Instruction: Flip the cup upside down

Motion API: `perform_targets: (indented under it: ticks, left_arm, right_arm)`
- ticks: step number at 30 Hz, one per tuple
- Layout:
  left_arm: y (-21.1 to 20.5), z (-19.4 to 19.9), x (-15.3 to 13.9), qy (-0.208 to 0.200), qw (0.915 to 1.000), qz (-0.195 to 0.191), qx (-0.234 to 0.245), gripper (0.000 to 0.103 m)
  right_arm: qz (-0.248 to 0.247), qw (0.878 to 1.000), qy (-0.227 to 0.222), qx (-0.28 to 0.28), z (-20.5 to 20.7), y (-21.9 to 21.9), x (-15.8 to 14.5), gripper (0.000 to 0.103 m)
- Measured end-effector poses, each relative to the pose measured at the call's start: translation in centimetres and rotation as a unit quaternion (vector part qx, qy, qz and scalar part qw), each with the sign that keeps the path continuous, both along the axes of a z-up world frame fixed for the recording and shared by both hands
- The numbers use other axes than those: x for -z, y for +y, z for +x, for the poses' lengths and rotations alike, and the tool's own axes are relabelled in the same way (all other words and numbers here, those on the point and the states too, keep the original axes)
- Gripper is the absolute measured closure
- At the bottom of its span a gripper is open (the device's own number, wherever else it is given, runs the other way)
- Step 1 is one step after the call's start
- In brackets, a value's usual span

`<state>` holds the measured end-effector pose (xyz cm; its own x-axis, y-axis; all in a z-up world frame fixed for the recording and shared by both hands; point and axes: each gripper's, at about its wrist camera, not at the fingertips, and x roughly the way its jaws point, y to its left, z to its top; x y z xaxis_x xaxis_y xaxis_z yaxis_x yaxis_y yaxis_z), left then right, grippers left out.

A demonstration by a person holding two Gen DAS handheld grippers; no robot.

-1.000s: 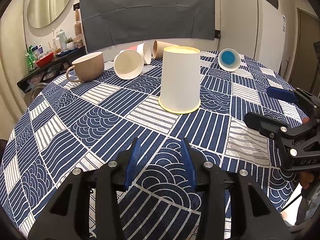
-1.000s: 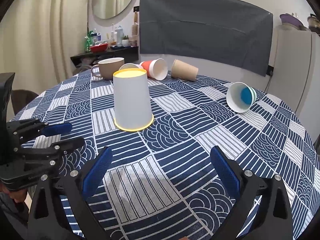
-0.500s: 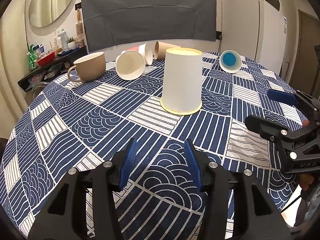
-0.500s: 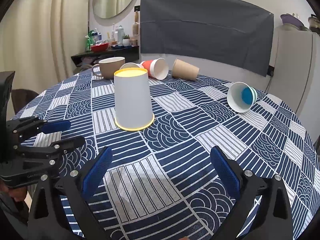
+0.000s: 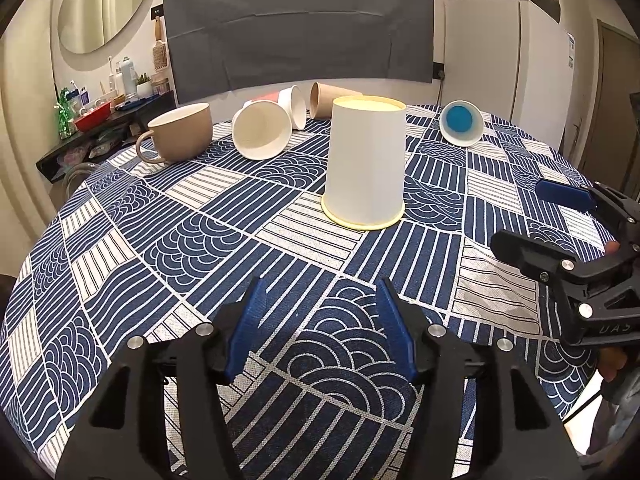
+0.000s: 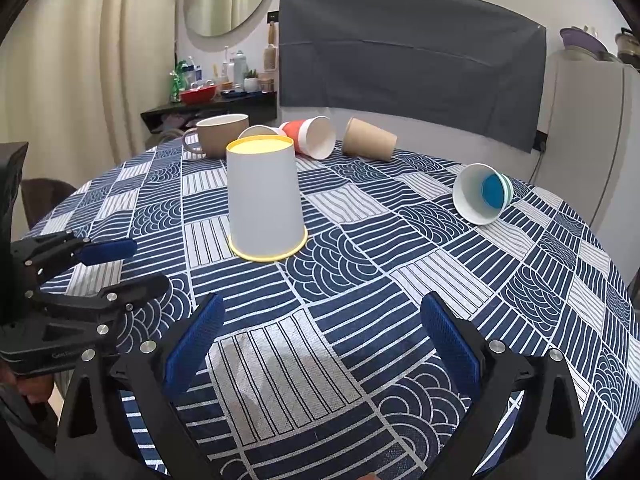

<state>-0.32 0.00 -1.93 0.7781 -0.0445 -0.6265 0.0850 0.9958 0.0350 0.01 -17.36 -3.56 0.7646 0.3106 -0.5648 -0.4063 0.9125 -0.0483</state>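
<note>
A white paper cup (image 5: 365,162) with a yellow rim stands upside down, mouth on the patterned tablecloth, near the table's middle; it also shows in the right wrist view (image 6: 264,200). My left gripper (image 5: 320,300) is open and empty, low over the cloth, well short of the cup. My right gripper (image 6: 320,312) is open wide and empty, also short of the cup. The right gripper shows at the right edge of the left wrist view (image 5: 560,224); the left gripper shows at the left edge of the right wrist view (image 6: 104,268).
Behind the cup lie a white cup (image 5: 262,132), an orange-and-white cup (image 6: 310,136) and a brown cup (image 6: 370,144), all on their sides. A tan mug (image 5: 180,132) stands upright at back left. A white cup with blue inside (image 5: 460,122) lies at the right. The round table's edge (image 5: 36,240) curves close by.
My left gripper has opened a little wider and drawn slightly nearer the cup. The right gripper and the cups have stayed put.
</note>
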Motion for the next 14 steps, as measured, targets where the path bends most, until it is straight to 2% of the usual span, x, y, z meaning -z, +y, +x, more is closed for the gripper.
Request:
perform_targets:
  ticks: [14]
  left_arm:
    - [-0.03,0.11,0.16,0.007,1.0000,0.002,0.002,0.045]
  right_arm:
    - [0.001,1.000,0.001,0.001,0.06,-0.01,-0.03,0.009]
